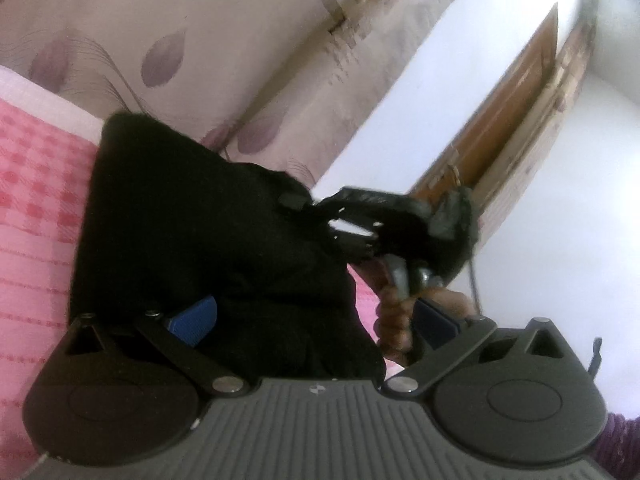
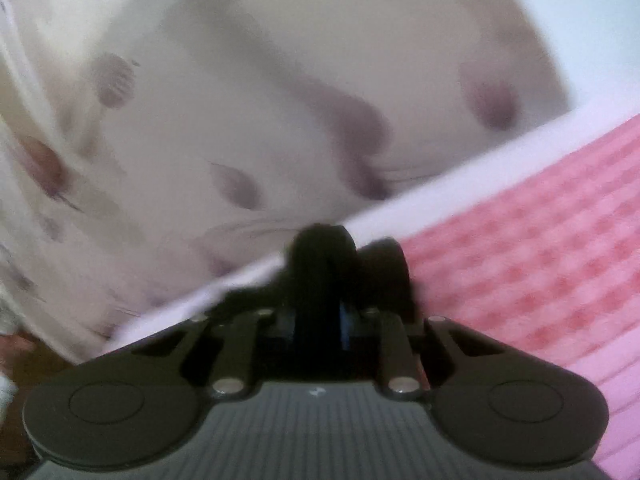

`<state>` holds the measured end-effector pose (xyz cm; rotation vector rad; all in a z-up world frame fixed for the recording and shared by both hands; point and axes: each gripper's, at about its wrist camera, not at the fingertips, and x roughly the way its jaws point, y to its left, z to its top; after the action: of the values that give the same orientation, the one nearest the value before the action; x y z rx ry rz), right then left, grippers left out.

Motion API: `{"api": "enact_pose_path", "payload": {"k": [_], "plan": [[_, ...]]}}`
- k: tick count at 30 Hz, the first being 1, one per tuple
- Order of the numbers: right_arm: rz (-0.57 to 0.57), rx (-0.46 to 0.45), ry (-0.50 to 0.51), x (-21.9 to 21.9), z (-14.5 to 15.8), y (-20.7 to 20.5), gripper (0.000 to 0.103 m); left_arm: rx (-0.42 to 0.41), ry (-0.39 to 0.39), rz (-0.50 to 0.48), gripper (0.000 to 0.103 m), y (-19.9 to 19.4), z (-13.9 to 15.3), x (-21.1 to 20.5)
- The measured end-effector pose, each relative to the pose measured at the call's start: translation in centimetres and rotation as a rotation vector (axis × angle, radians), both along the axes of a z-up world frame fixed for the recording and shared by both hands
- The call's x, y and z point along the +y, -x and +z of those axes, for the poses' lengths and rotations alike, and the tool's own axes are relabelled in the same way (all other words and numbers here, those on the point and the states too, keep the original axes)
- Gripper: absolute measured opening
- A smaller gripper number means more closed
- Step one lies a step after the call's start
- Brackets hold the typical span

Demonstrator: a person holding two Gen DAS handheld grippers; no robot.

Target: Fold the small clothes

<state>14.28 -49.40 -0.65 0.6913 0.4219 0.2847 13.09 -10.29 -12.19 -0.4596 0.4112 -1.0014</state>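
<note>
While pinched, black cloth [image 2: 320, 264] in right tongs [image 2: 320, 326].

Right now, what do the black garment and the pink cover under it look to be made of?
The black garment looks like soft matte fabric, perhaps knit or fleece: it drapes limply and its top edge looks fuzzy. The pink cover looks like woven cotton-like cloth, matte, with a checked pattern and stripes. The right gripper pinches a bunched fold of the garment, so it is thin and pliable.
</note>
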Motion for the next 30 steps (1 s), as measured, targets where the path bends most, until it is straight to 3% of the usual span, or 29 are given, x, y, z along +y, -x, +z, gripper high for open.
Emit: {"api": "enact_pose_path", "payload": {"k": [5, 6, 8, 9, 11, 15, 16, 17, 18, 20, 24, 28, 29, 30], "plan": [[0.194, -0.187, -0.32, 1.6, 1.4, 0.4, 0.018, -0.022, 0.19, 0.153, 0.103, 2.0, 0.1, 4.4], [0.193, -0.203, -0.366, 1.2, 0.8, 0.2, 0.018, -0.02, 0.194, 0.175, 0.103, 2.1, 0.0, 4.7], [0.109, -0.151, -0.426, -0.6, -1.7, -0.8, 0.018, -0.003, 0.173, 0.192, 0.103, 1.9, -0.1, 4.6], [0.066, -0.1, -0.445, -1.6, -3.3, -1.6, 0.018, 0.016, 0.161, 0.181, 0.103, 1.6, -0.3, 4.3], [-0.01, -0.005, -0.36, -2.9, -5.2, -2.4, 0.018, 0.022, 0.129, 0.163, 0.103, 1.4, -0.4, 3.6], [-0.009, 0.026, -0.306, -3.6, -5.3, -1.9, 0.024, -0.025, 0.047, 0.107, 0.103, 1.7, -0.4, 2.1], [-0.006, 0.023, -0.291, -3.6, -4.9, -1.8, 0.027, -0.035, 0.035, 0.086, 0.103, 1.8, -0.4, 1.7], [0.003, 0.017, -0.307, -3.7, -4.6, -1.7, 0.038, -0.045, 0.016, 0.069, 0.103, 1.9, -0.4, 1.3], [0.007, 0.007, -0.32, -3.7, -4.3, -1.3, 0.057, -0.062, -0.01, 0.057, 0.103, 1.9, -0.4, 0.8], [0.028, -0.012, -0.305, -3.7, -3.2, -0.2, 0.077, -0.089, -0.027, 0.042, 0.103, 2.3, -0.4, 0.5], [0.092, -0.058, -0.167, -2.4, -1.9, 4.7, 0.077, -0.07, 0.011, 0.037, 0.103, 2.1, -0.7, 0.6], [0.113, -0.044, 0.079, 0.6, -1.8, 9.6, 0.076, -0.039, 0.059, 0.086, 0.103, 1.6, -0.5, 1.8], [0.117, -0.022, 0.13, 1.3, -2.2, 10.0, 0.061, -0.03, 0.061, 0.098, 0.103, 1.5, -0.5, 1.9], [0.124, 0.014, 0.203, 2.2, -2.6, 10.3, 0.029, -0.027, 0.06, 0.106, 0.103, 1.5, -0.5, 2.0]]}}
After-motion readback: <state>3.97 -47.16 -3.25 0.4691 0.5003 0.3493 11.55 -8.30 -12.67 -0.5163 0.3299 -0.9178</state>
